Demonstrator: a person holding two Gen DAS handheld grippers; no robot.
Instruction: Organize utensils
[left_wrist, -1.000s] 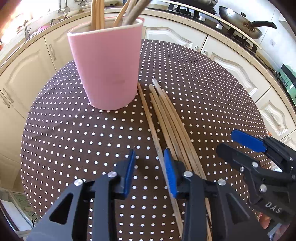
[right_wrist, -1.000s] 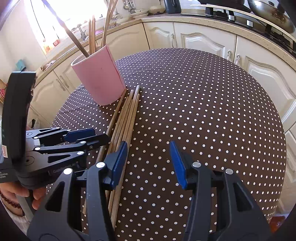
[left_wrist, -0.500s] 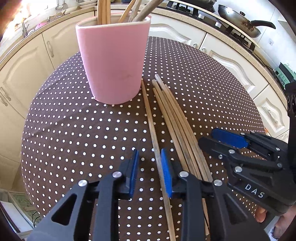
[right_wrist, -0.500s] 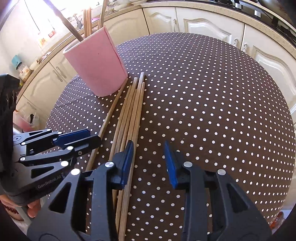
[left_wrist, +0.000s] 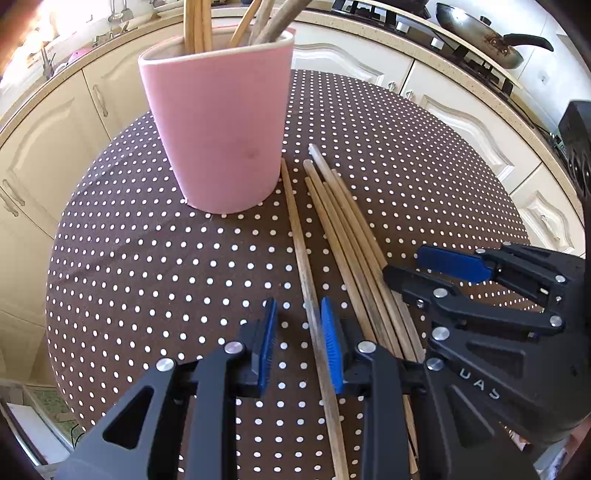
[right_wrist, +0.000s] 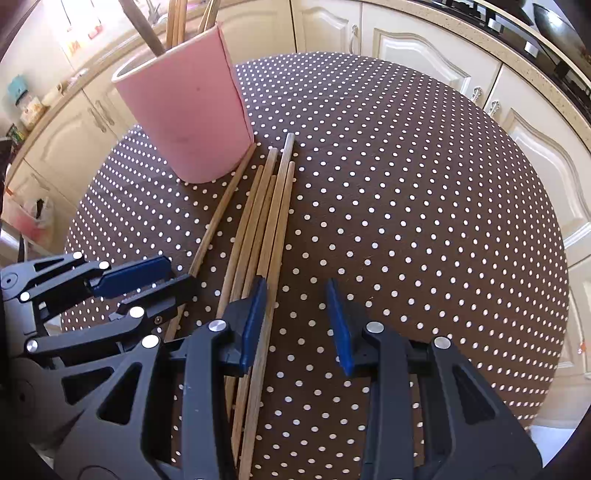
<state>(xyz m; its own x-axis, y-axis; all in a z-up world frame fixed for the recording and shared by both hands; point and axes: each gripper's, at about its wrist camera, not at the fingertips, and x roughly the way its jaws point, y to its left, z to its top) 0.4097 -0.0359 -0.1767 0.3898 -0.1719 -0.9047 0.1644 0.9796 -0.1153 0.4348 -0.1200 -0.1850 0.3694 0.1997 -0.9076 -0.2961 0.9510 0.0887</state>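
Note:
A pink cup (left_wrist: 218, 129) (right_wrist: 184, 110) holding several wooden chopsticks stands on the round table with a brown dotted cloth (left_wrist: 147, 258). To its right one chopstick (left_wrist: 297, 236) (right_wrist: 221, 218) lies apart from a bundle of chopsticks (left_wrist: 347, 236) (right_wrist: 266, 214). My left gripper (left_wrist: 298, 314) (right_wrist: 177, 273) is open and straddles the lone chopstick, which runs close along the right pad; a gap shows at the left pad. My right gripper (right_wrist: 294, 295) (left_wrist: 404, 264) is open, its left pad on the bundle's right edge, with the outermost stick just inside the jaws.
Cream kitchen cabinets (right_wrist: 424, 48) and a counter curve around the table's far side. A stove with a frying pan (left_wrist: 480, 33) sits at the back right. The dotted cloth (right_wrist: 424, 221) lies bare to the right of the bundle.
My right gripper has slid left onto the bundle and its jaws have narrowed. The left gripper's jaws have narrowed slightly around the lone chopstick; the two grippers now stand close together.

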